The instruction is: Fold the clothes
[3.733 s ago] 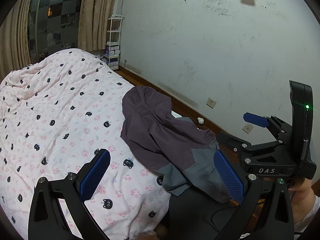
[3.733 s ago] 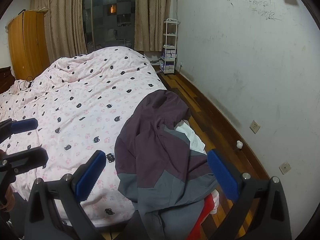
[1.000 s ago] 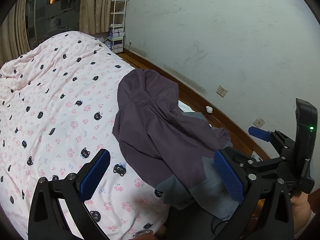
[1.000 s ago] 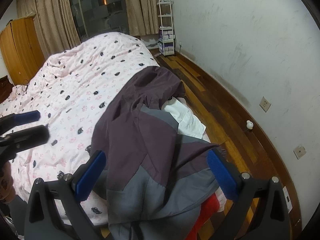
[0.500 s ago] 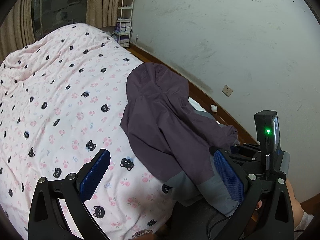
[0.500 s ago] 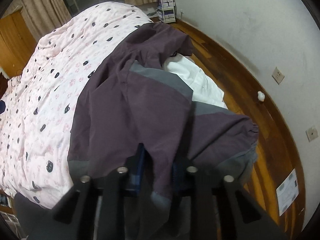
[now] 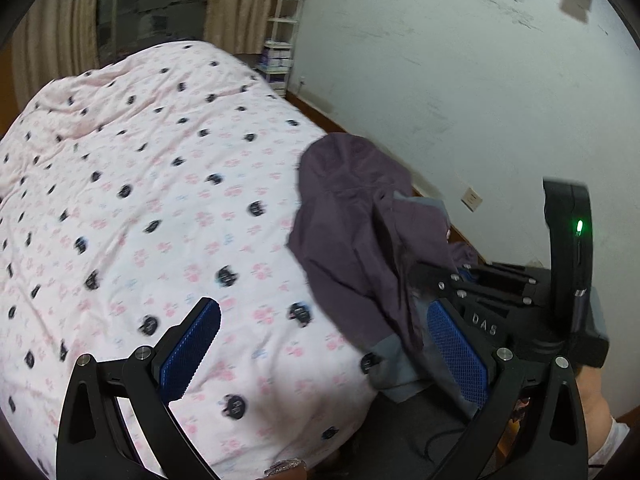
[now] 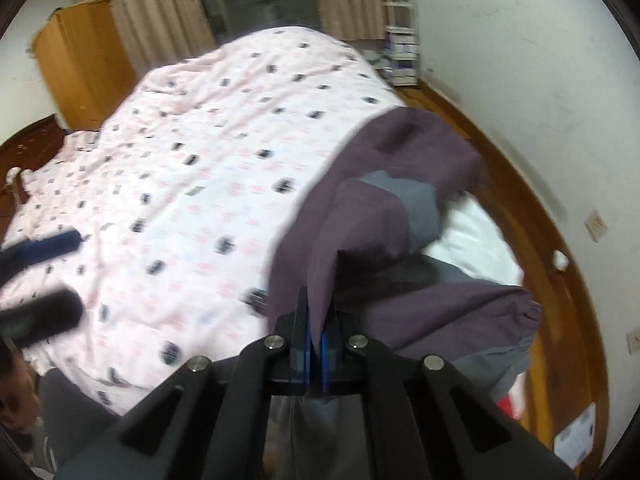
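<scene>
Purple-and-grey jacket [image 8: 372, 216] lies crumpled at the bed's [image 7: 168, 184] right edge, roughly 3 o'clock in the left-wrist view, partly hanging off toward the wooden floor [image 8: 532, 216], over a white garment [image 8: 476, 240]. Right tool [image 8: 316, 340] is clenched on a fold of the jacket's purple cloth, fabric rising taut from between the pads. Left tool [image 7: 320, 344] is released, pads wide apart, hovering above the pink patterned quilt at about 6 o'clock, holding nothing. Judgement: the jacket is being drawn onto the bed for spreading. To do this well, pull toward the open quilt at 10 o'clock, keep the pinch firm, and bring the left tool to a second edge so the cloth flattens rather than bunches.
</scene>
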A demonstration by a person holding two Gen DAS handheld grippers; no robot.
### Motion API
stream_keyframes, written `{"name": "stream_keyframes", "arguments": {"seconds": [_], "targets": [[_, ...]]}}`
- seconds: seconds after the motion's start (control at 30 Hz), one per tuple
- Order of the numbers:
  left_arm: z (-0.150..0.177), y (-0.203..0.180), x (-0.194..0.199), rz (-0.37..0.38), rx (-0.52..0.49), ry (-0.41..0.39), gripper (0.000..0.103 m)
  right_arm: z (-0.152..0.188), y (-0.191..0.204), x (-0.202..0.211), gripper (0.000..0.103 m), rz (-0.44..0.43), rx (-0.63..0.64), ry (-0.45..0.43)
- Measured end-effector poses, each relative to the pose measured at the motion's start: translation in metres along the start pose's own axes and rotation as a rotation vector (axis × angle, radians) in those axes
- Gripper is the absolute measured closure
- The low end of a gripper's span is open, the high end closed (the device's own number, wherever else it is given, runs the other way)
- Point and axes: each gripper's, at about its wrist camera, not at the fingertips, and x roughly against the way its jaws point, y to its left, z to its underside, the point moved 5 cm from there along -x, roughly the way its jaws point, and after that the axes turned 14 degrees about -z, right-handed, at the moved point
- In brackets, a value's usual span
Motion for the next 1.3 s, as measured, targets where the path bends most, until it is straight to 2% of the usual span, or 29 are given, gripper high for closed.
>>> {"name": "stream_keyframes", "arguments": {"seconds": [0.27,0.4,0.63,0.77,0.97,1.13,1.23,1.27,1.3], "targets": [[0.019,0.072,0.015,-0.075,0.121,-0.001,0.0,-0.046,0.105,-0.065,0.099,-0.161,0.122,0.049],[0.035,0.111,0.023,-0.122,0.184,-0.001,0.0,-0.064,0.165,-0.108,0.099,-0.206,0.193,0.091],[0.065,0.18,0.037,-0.213,0.294,-0.001,0.0,-0.064,0.274,-0.188,0.099,-0.306,0.306,0.204],[0.079,0.218,0.053,-0.303,0.314,-0.014,0.001,-0.055,0.331,-0.231,0.099,-0.361,0.36,0.287],[0.114,0.272,0.067,-0.377,0.403,-0.003,0.001,-0.041,0.4,-0.287,0.099,-0.364,0.44,0.369],[0.134,0.295,0.072,-0.408,0.453,0.016,0.001,-0.028,0.456,-0.332,0.099,-0.348,0.498,0.423],[0.147,0.308,0.075,-0.427,0.484,0.027,0.001,-0.008,0.483,-0.364,0.098,-0.318,0.528,0.473],[0.151,0.313,0.076,-0.433,0.494,0.031,0.001,-0.001,0.49,-0.372,0.098,-0.31,0.538,0.489],[0.155,0.318,0.077,-0.439,0.504,0.035,0.001,0.005,0.493,-0.376,0.092,-0.307,0.543,0.5]]}}
